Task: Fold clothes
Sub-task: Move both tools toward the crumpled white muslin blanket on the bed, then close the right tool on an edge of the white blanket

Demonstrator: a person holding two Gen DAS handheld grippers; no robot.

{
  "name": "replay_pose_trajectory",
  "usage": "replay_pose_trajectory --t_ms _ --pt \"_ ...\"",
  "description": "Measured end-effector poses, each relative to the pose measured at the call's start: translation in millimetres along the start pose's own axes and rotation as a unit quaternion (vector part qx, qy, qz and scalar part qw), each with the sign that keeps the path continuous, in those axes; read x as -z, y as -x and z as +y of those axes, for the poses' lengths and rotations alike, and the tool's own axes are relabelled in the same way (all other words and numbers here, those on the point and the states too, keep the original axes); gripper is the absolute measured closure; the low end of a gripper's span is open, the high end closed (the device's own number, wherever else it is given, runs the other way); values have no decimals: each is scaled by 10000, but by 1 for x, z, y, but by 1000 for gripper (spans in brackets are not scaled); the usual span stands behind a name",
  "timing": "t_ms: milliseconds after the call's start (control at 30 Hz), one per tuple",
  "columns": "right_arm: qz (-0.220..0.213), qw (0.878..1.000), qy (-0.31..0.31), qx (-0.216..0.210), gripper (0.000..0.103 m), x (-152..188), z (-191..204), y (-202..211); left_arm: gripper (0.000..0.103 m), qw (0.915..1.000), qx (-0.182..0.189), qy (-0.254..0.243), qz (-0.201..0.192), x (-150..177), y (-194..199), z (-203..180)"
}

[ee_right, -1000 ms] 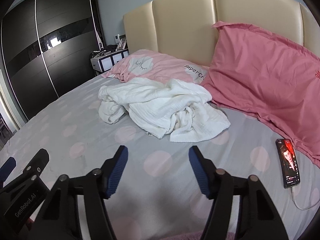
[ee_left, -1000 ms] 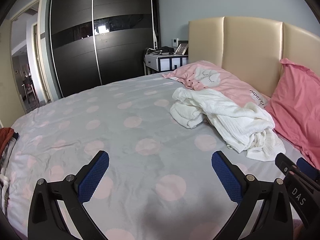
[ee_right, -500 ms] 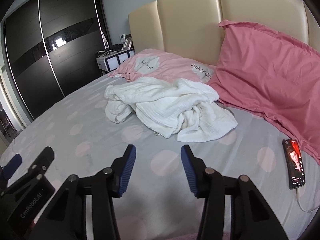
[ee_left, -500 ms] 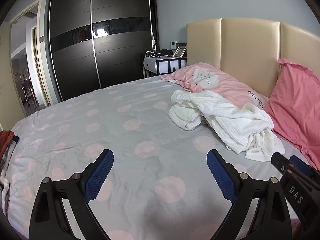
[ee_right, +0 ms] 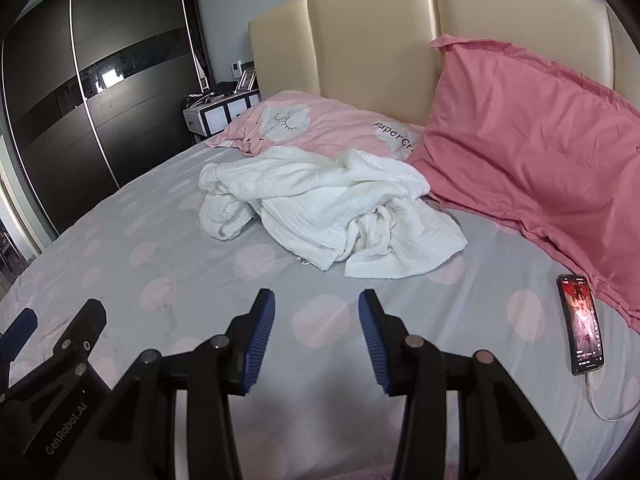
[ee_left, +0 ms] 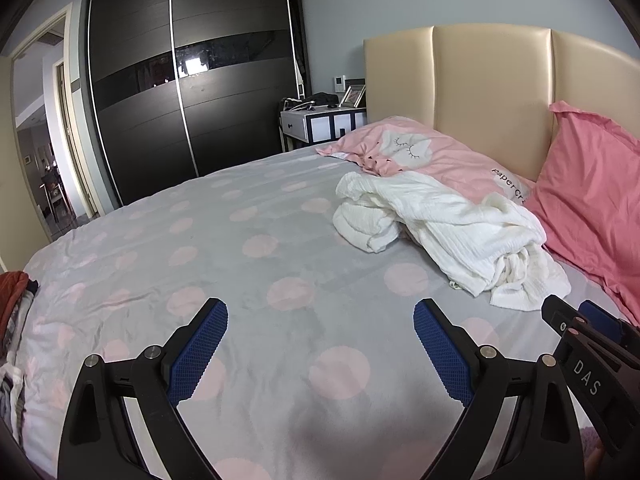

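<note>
The bed (ee_left: 280,264), under its grey sheet with pink dots, fills the room in front of me, with a cream headboard (ee_right: 372,40) behind it and a big pink pillow (ee_right: 532,148) propped against that. A paler pink pillow (ee_left: 424,152) lies flat at the head, and the crumpled white garment (ee_right: 320,208) sits in a heap just in front of it, one edge lapping onto it. A phone (ee_right: 582,324) lies lit up near the right side, well clear of the heap. Folding has not begun, I'd say; this is the approach. The left gripper (ee_left: 320,344) hovers spread wide over bare sheet, the right gripper (ee_right: 316,336) likewise empty with a narrower gap. Next, both need to reach forward and find an edge or corner to spread the heap flat.
</note>
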State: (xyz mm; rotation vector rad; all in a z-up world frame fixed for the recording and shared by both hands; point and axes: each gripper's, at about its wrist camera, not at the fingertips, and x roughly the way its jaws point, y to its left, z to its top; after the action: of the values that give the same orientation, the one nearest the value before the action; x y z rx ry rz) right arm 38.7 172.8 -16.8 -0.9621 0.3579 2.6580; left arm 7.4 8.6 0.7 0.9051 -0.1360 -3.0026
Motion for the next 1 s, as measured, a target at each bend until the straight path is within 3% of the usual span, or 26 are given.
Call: replay_pose_trajectory --t_ms 633,833,1000 --pt "282 9992 -114 -264 60 -4 -5 -12 8 9996 22 -93 248 8 -19 12" --pt "304 9945 -607 -797 60 -33 -24 -13 8 9998 67 -83 154 -7 -22 37" --pt "349 9942 -448 -917 61 -77 -43 -28 8 9984 458 176 271 -26 -30 69"
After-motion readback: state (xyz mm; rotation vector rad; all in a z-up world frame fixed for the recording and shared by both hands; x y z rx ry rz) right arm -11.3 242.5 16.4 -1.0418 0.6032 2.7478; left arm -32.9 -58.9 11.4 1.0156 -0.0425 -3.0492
